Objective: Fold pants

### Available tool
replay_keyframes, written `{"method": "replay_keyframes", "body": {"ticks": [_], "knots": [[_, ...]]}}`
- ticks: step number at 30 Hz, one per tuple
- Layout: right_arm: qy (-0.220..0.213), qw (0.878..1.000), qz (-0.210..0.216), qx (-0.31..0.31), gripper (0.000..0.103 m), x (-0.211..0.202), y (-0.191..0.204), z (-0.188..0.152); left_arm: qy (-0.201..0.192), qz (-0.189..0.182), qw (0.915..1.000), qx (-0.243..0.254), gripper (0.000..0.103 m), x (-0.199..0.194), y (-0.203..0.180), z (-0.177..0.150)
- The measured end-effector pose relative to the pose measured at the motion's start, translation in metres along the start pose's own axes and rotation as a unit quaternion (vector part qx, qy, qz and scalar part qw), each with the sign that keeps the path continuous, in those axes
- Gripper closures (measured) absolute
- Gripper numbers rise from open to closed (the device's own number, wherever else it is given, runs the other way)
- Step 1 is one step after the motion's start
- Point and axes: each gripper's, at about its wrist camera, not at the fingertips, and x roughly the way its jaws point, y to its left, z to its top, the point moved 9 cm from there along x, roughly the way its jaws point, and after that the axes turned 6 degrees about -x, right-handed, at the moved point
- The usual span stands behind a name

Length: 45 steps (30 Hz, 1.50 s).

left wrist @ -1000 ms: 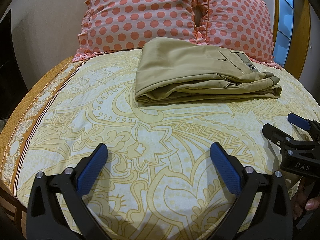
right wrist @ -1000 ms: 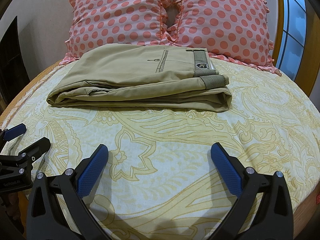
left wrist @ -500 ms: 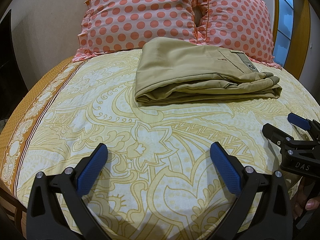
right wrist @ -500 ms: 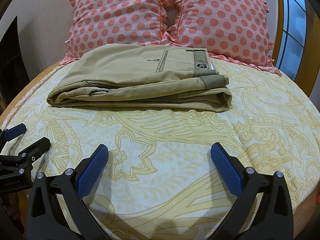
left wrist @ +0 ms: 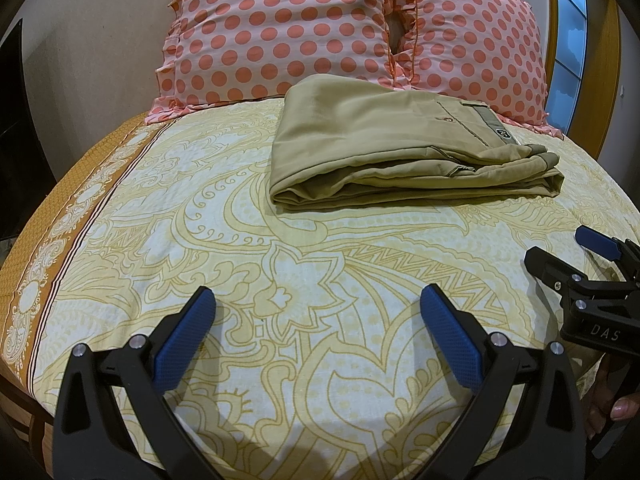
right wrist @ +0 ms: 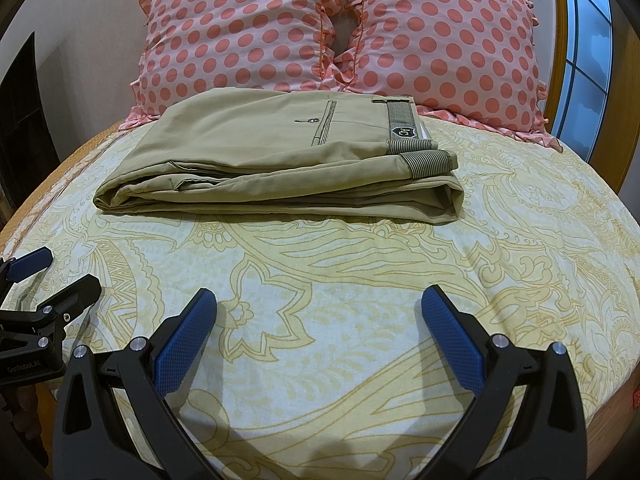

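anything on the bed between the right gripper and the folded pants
Nothing: in the right wrist view only bare patterned bedsheet lies between the open right gripper and the folded pants.

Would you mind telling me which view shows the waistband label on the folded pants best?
The right wrist view: the waistband label faces the camera, its shield badge legible on the pants. In the left wrist view it is smaller, skewed and unreadable.

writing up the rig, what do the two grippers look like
Both the left gripper and the right gripper have black angular frames with silver bolts and blue textured pads lining the jaws. White lettering marks their sides: "DAS" on the right one, "GenRobot.AI" on the left. No cables show.
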Motion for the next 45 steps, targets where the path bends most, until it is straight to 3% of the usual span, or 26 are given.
{"method": "replay_keyframes", "body": {"ticks": [45], "knots": [[0.000, 1.000, 0.000, 0.000, 0.001, 0.0002, -0.0004, 0.0001, 0.000, -0.003, 1.0000, 0.005, 0.002, -0.0007, -0.0013, 0.0040]]}}
